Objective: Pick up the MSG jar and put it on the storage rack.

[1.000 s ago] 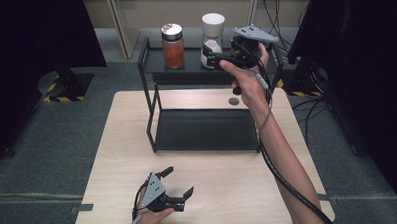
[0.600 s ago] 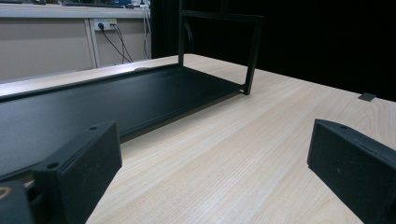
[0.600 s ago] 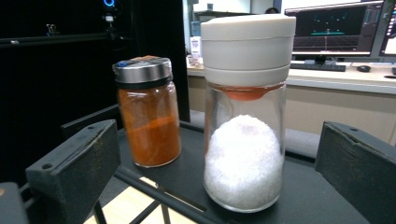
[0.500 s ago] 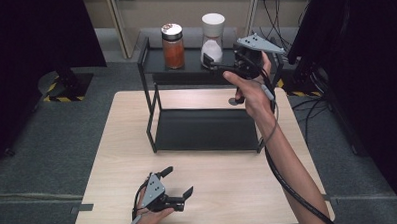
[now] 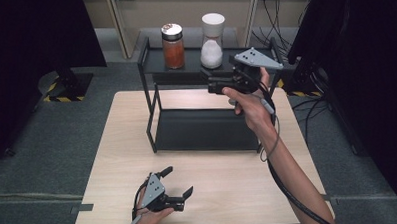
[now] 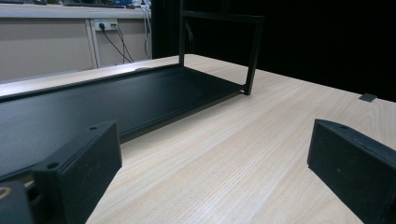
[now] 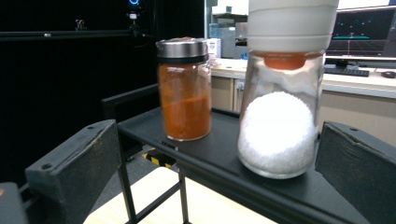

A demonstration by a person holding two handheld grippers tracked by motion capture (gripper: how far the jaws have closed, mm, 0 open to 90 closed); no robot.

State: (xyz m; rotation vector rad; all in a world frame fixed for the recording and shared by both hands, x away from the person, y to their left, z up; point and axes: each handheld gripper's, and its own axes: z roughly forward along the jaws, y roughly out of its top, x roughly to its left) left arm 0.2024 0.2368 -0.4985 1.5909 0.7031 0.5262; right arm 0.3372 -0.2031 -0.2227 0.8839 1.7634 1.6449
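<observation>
Right gripper [image 5: 211, 84] released, jaws wide, just before white-capped jar of white powder [image 7: 280, 93] on top shelf of black rack [image 5: 150, 88], beside orange spice jar [image 7: 184, 88]. Left gripper [image 5: 179, 181] released, low over wooden table [image 5: 239, 190].

White-capped jar [image 5: 212, 40] of white powder, orange spice jar [image 5: 172, 46]: upright, apart, rack top shelf [image 5: 154, 58].

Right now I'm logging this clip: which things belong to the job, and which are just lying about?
In play: right tool, open, facing the white-powder jar; orange spice jar; black two-tier rack.
Idle: left tool, open, resting on the table; wall cables.
</observation>
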